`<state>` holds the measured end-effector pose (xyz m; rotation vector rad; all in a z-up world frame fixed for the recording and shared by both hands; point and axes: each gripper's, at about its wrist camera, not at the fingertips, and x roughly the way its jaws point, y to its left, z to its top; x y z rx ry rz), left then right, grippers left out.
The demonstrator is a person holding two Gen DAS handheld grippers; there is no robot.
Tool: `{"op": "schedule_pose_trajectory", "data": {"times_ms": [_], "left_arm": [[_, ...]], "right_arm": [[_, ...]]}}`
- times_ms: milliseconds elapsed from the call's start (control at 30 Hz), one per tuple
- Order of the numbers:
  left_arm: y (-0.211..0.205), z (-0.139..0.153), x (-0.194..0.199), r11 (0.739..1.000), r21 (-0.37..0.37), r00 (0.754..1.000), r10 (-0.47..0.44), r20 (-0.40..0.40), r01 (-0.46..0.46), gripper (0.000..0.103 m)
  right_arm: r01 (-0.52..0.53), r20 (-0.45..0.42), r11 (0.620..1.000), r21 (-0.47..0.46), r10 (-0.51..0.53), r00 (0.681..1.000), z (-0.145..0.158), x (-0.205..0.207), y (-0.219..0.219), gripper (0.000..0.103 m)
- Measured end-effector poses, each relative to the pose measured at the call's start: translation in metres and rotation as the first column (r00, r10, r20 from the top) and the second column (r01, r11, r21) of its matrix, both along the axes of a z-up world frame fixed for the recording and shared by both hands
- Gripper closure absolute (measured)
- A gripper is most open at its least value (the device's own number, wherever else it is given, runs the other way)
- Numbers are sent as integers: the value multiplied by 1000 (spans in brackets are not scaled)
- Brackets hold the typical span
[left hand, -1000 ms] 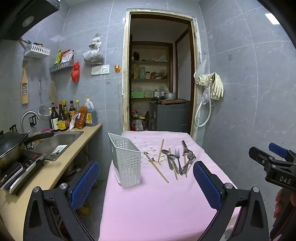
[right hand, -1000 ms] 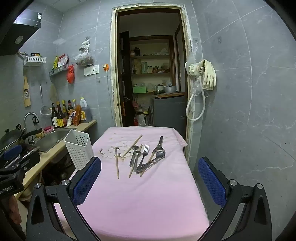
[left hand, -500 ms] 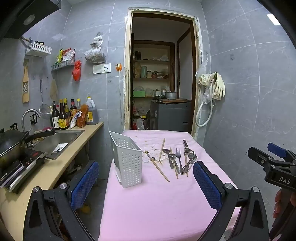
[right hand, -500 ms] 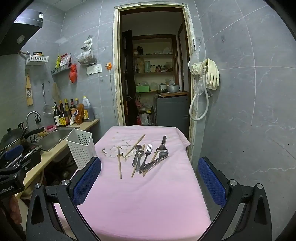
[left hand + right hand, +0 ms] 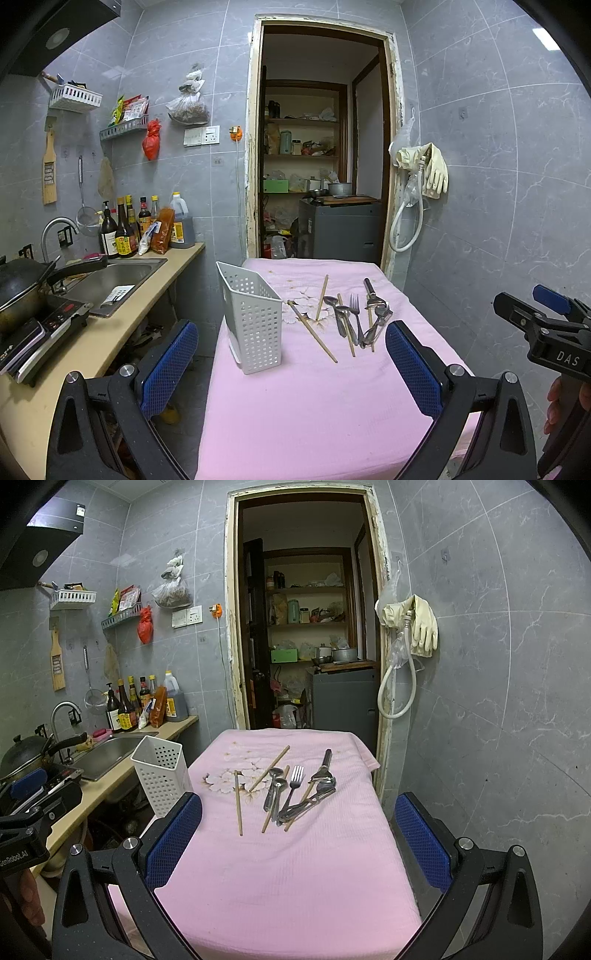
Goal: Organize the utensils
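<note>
Both grippers hover level above the near end of the pink tablecloth (image 5: 288,878), left gripper (image 5: 291,363) and right gripper (image 5: 298,836) each spread wide, empty.

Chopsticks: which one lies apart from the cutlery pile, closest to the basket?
The leftmost chopstick, lying alone on the pink cloth between the white basket and the pile. The others cross or touch the spoons and fork.

Matt pink cloth (image 5: 288,867), perforated white plastic caddy (image 5: 255,325) — shiny metal cutlery (image 5: 295,794), wooden chopsticks (image 5: 239,805)
</note>
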<state>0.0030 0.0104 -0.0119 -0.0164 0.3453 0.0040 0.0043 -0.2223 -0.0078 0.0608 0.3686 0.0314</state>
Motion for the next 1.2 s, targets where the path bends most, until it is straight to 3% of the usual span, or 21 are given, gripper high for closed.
{"op": "schedule_pose_trajectory", "data": {"times_ms": [1200], "left_arm": [[0,1,0,1000,-4,1000,0,-3,0,1]], "right_arm": [[-1,-5,1000,0,1,1000,-1,2,1,1]]}}
